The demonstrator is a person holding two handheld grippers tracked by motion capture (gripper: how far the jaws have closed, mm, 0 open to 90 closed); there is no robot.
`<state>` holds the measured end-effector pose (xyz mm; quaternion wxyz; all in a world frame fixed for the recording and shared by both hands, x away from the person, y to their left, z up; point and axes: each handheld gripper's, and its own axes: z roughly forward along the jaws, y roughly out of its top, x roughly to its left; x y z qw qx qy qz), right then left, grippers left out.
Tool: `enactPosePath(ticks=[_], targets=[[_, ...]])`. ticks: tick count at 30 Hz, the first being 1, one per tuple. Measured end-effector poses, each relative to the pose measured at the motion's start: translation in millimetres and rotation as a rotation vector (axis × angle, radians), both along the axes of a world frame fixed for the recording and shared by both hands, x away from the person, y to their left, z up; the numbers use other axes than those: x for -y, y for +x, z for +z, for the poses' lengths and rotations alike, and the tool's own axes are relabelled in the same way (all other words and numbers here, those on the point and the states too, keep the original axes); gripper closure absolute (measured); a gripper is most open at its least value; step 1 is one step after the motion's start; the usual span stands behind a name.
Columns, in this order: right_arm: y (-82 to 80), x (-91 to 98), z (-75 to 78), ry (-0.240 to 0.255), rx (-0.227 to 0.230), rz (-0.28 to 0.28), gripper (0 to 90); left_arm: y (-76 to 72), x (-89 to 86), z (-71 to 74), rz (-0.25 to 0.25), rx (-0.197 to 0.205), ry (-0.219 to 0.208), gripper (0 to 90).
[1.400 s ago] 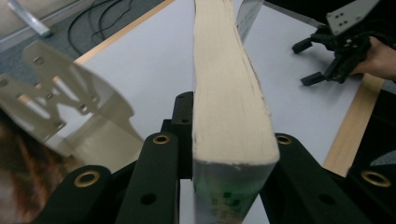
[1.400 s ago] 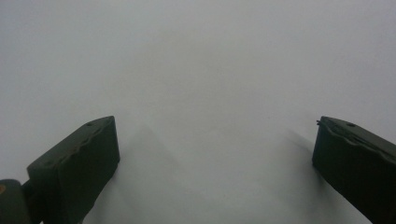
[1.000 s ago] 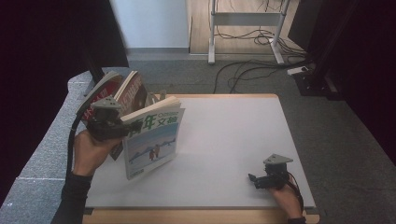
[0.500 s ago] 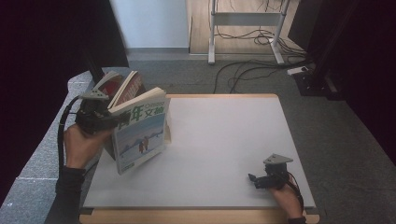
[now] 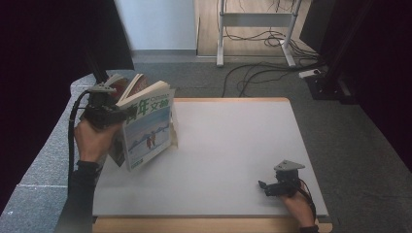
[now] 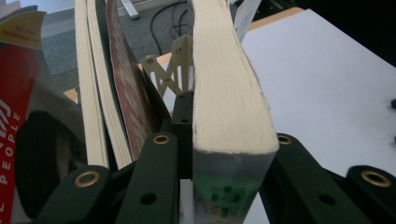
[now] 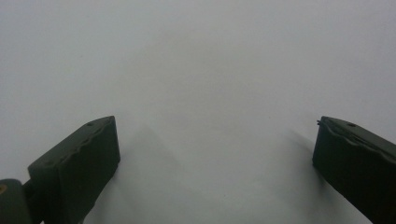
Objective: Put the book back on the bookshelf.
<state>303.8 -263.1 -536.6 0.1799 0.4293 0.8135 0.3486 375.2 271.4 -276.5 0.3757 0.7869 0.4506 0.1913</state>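
Nearest me, the right gripper (image 5: pixel 284 180) rests low on the white desk (image 5: pixel 233 155), its jaws wide apart with nothing between. Farther off at the desk's left edge, the left gripper (image 5: pixel 104 114) has its jaws clamped on a thick book (image 5: pixel 148 126), held upright beside other books (image 5: pixel 127 85).

Thick book (image 6: pixel 231 116) between the tongs (image 6: pixel 224 186)

The book (image 5: pixel 148 127) held at the table's left edge carries large green Chinese characters on its cover, seemingly "年文摘". In the left gripper view, a red cover (image 6: pixel 11 126) at far left reads "PEOPLE" in white.
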Motion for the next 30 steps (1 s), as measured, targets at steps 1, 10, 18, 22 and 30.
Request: enactPosePath(ticks=[1,10,18,22,30], targets=[[0.0,0.0,0.0,0.000,0.000,0.000,0.2,2.3,1.3,-0.9,0.000,0.002,-0.002,74.2],[0.0,0.0,-0.1,0.000,0.001,0.000,0.2,18.4,16.7,-15.1,0.002,0.039,-0.031,74.1],[-0.1,-0.1,0.0,0.000,0.000,-0.001,0.2,10.1,22.4,-23.7,-0.030,0.017,-0.003,73.7],[-0.1,-0.1,0.0,0.000,-0.001,-0.001,0.2,-0.2,20.8,-29.7,-0.031,0.012,-0.003,73.4],[0.0,0.0,0.0,-0.001,-0.001,0.000,0.2,-18.2,14.2,-45.0,-0.031,0.023,-0.052,73.1]])
